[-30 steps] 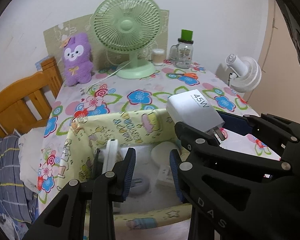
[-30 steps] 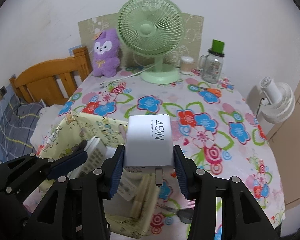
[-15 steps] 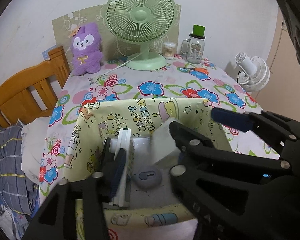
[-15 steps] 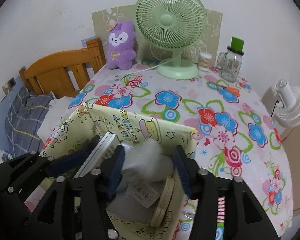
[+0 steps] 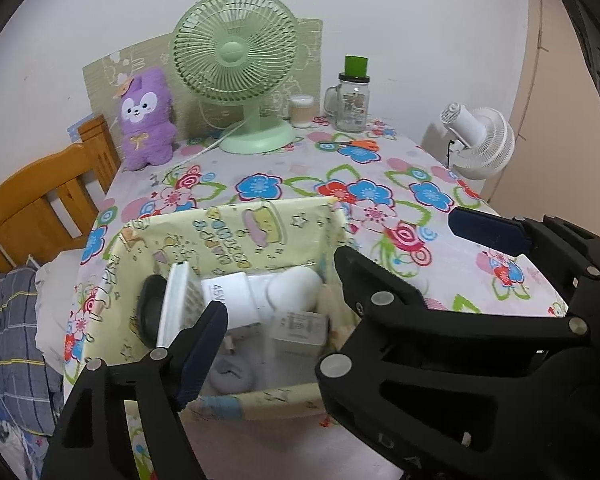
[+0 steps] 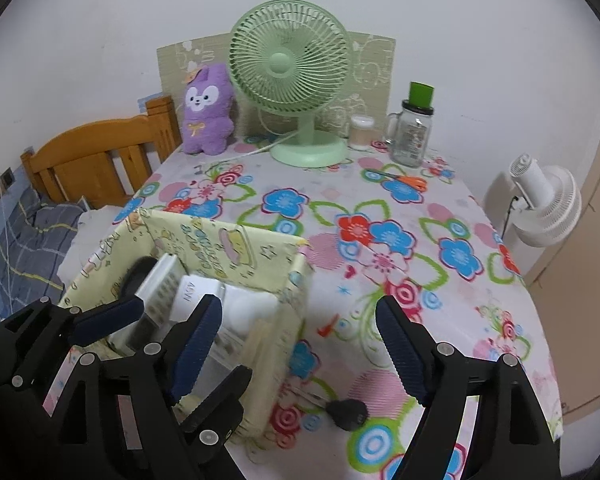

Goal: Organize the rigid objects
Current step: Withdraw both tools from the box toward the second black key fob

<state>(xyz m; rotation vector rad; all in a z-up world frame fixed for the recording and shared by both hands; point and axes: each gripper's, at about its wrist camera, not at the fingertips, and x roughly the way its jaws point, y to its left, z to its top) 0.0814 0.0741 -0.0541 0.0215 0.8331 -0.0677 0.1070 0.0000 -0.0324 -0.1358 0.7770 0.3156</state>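
A yellow cartoon-print box [image 5: 236,232] [image 6: 220,240] stands at the near left of the flowered table. In it lies the white 45W charger [image 5: 232,296] [image 6: 188,292], beside an upright flat white device [image 5: 178,300] [image 6: 160,284], a round white thing [image 5: 296,288] and a grey puck [image 5: 232,376]. My left gripper [image 5: 276,340] hovers over the box's near side, jaws opening, pads touching nothing. My right gripper [image 6: 300,344] hangs over the box's right corner, jaws opening and empty. In the left wrist view its left finger crosses over my left gripper's right finger.
A small black object [image 6: 348,414] lies on the cloth right of the box. Orange scissors [image 6: 404,180], a green fan [image 6: 288,68], a purple plush [image 6: 206,108] and a green-lidded jar [image 6: 414,132] stand at the back. A white fan [image 6: 548,204] stands off the right edge and a wooden bed frame [image 6: 100,156] off the left.
The right gripper carried the charger from above the table into the box and let go. The left gripper released the flat white device. Both jaws spread wider.
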